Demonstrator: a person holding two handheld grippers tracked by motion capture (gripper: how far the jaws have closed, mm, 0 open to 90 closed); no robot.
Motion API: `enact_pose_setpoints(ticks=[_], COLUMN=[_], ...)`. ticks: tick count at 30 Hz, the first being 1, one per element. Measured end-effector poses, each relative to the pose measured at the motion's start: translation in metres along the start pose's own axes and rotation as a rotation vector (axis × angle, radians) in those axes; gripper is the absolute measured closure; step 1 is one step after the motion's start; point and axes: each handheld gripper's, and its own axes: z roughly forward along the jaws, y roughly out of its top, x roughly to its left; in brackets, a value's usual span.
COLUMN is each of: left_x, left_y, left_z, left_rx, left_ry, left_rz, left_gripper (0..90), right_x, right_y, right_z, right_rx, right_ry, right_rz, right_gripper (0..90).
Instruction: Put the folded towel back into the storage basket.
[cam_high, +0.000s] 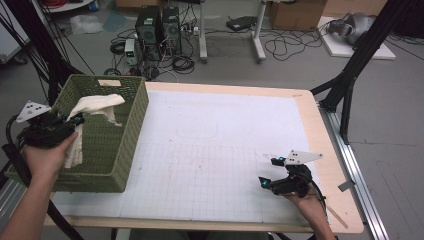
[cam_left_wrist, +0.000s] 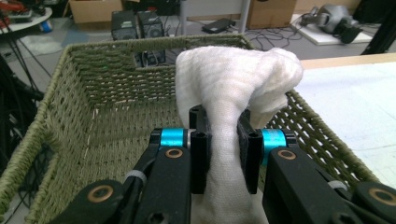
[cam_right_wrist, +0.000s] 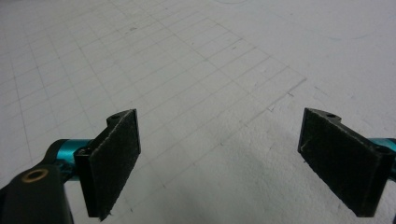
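Both grippers are black. The left gripper (cam_left_wrist: 224, 154) has flat black jaws on teal cylinders, brass-ringed pivots, black screws and a white cable tie at 8 o'clock. The right gripper (cam_right_wrist: 219, 163) has rough black pads, and a grey triangular plate at 12 o'clock. Bare forearms, no sleeves.

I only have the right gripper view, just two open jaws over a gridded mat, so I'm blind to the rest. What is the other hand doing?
Observer: The left gripper is shut on a white cloth, pinched between its pads.
Operator: Where is it holding that?
Observer: Above a green woven basket at the table's left edge; the high view shows the cloth hanging over the basket's inside.
Operator: Anything already in the basket?
Observer: The left gripper view shows bare weave on the far wall and the floor that shows; the cloth hides the part beneath it.
Operator: And my gripper?
Observer: The right gripper sits low over the white mat, near its right front corner.
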Motion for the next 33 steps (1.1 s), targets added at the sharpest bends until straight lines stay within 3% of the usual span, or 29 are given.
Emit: enact_pose_setpoints(ticks=[26, 33], left_x=[-0.004, -0.005], left_y=[-0.005, -0.006], left_z=[0.032, 0.042], left_rx=[0.099, 0.125], left_ry=[0.088, 0.097], left_rz=[-0.038, -0.070], left_gripper=[78.9, 78.8], right_x=[-0.001, -0.001], right_y=[0.000, 0.000], right_z=[-0.001, -0.001], right_rx=[-0.003, -0.007], right_ry=[0.001, 0.000], right_rz=[-0.003, -0.001], right_gripper=[12.5, 12.5])
